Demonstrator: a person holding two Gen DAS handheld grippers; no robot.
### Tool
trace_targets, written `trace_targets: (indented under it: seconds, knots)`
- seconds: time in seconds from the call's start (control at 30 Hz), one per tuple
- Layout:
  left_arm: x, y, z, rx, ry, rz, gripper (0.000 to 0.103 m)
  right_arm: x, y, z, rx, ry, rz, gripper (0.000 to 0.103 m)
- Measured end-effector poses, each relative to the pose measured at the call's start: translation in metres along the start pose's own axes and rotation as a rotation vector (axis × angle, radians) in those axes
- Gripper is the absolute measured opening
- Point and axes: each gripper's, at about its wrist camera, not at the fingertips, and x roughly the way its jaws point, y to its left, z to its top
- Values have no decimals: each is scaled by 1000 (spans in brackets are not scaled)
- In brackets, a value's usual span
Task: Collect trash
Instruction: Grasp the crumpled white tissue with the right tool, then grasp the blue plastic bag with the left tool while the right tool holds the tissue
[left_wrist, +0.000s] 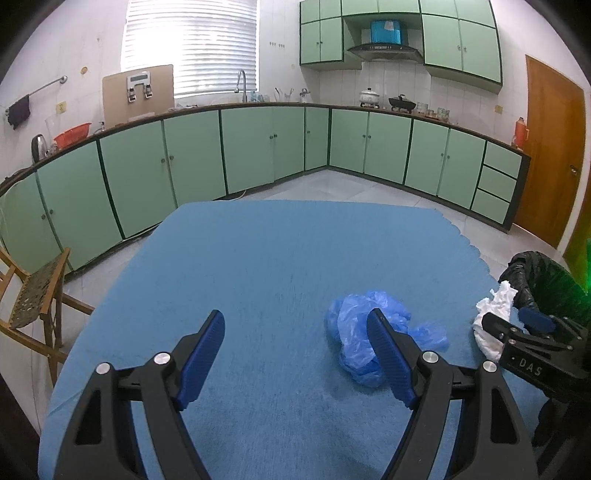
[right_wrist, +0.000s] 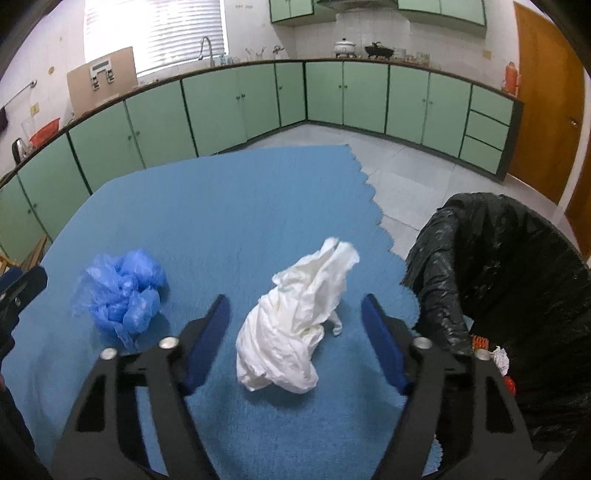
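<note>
Left tongs (left_wrist: 297, 341): open, empty, beside blue bag (left_wrist: 364, 332)
Right tongs (right_wrist: 295, 325): open, astride white tissue (right_wrist: 291, 332), pads clear
Tabletop (right_wrist: 221, 206): blue cloth
Bin (right_wrist: 517, 266): black liner, right edge

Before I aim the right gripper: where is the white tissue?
In the right wrist view the white tissue lies on the blue cloth, between blue bag and black bin.

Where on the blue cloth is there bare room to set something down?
The far half of the blue cloth, beyond the blue plastic bag and white paper wad, is bare. So is the near left part. It is crowded on the right, near the black bin bag.
</note>
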Motion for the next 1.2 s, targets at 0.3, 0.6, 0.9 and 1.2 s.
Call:
trace_targets:
  seconds: [0.3,0.6,0.9,1.2]
  knots:
    - [10,-10,-3,14,25,-34,78,8,-4,-2,11,38,63,28]
    - [27,-32,-3,33,56,-74,78,0,-19,9,-10,7,64,23]
    - [58,-50,-5,37,131,-75,78,6,-30,9,-10,25,63,23]
    - [67,-50,-6,16,172,-109,48,3,-31,10,-19,16,60,23]
